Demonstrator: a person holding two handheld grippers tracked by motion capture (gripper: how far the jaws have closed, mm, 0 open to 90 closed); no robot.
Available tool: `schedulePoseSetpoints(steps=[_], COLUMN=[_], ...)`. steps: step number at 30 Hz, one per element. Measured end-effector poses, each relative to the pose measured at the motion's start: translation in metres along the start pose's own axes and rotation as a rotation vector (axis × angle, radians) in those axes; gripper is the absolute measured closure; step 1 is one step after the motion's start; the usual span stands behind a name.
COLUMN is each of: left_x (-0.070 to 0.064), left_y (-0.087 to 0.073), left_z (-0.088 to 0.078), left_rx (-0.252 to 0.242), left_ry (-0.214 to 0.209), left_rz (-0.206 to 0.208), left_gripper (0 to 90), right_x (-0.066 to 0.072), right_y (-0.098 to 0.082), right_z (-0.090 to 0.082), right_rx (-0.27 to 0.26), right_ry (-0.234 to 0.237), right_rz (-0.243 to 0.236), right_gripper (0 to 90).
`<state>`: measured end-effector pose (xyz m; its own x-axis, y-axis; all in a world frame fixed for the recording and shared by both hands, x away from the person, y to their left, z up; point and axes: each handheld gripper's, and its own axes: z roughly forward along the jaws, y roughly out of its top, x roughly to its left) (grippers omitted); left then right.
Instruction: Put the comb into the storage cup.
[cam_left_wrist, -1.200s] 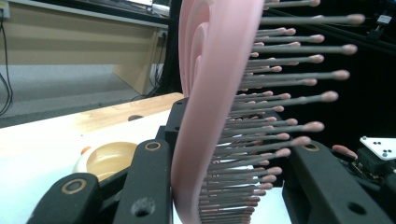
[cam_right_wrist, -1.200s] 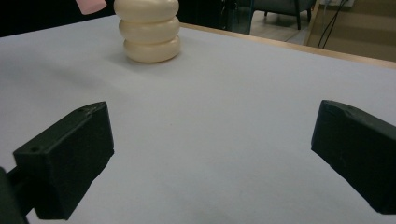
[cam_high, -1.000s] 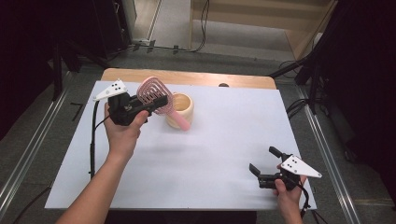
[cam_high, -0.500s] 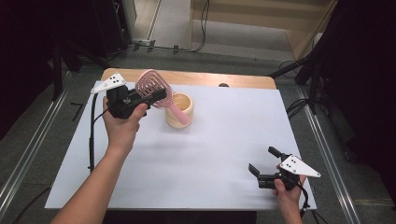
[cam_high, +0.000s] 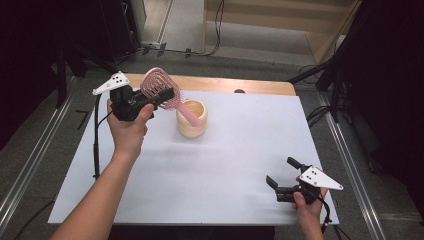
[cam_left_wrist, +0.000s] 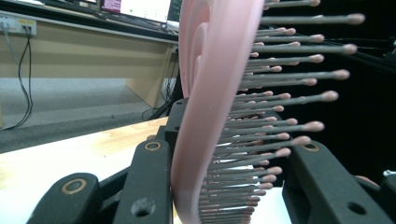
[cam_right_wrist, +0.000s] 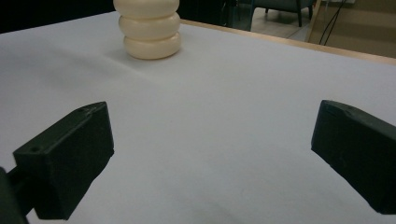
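Observation:
A pink hairbrush (cam_high: 156, 86) is tilted above the far left of the table, with its handle slanting down to the right into the mouth of a cream ribbed cup (cam_high: 191, 125). My left gripper (cam_high: 165, 97) is shut on the brush's head. In the left gripper view the jaws press both sides of the hairbrush (cam_left_wrist: 205, 93), one on its back and one on the bristles. My right gripper (cam_high: 280, 170) rests low near the table's front right corner, open, with nothing between its jaws. The right gripper view shows the cup (cam_right_wrist: 150, 28) far ahead of the right gripper (cam_right_wrist: 215, 154).
A white sheet (cam_high: 240, 150) covers the table, and a wooden strip (cam_high: 225, 84) shows along its far edge. Metal rails run along the floor on both sides. A black cable (cam_high: 96, 145) hangs from the left gripper down the table's left side.
My left hand has lifted the brush head slightly up and to the far left, while the handle end stays at the cup. The right gripper has not moved.

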<state>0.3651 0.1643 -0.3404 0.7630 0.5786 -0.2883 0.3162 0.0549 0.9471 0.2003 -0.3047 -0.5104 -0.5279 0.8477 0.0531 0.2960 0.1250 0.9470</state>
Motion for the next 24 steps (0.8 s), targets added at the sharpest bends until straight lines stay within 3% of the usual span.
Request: schedulePoseSetpoints(steps=[24], left_x=[0.018], left_y=[0.002], left_z=[0.009], left_rx=[-0.058], left_ry=[0.051], left_rz=[-0.016], left_gripper=[64.2], right_x=[0.0], right_y=[0.0], right_z=[0.0], right_rx=[-0.004], right_ry=[0.006], right_rz=[-0.001], right_gripper=[0.0])
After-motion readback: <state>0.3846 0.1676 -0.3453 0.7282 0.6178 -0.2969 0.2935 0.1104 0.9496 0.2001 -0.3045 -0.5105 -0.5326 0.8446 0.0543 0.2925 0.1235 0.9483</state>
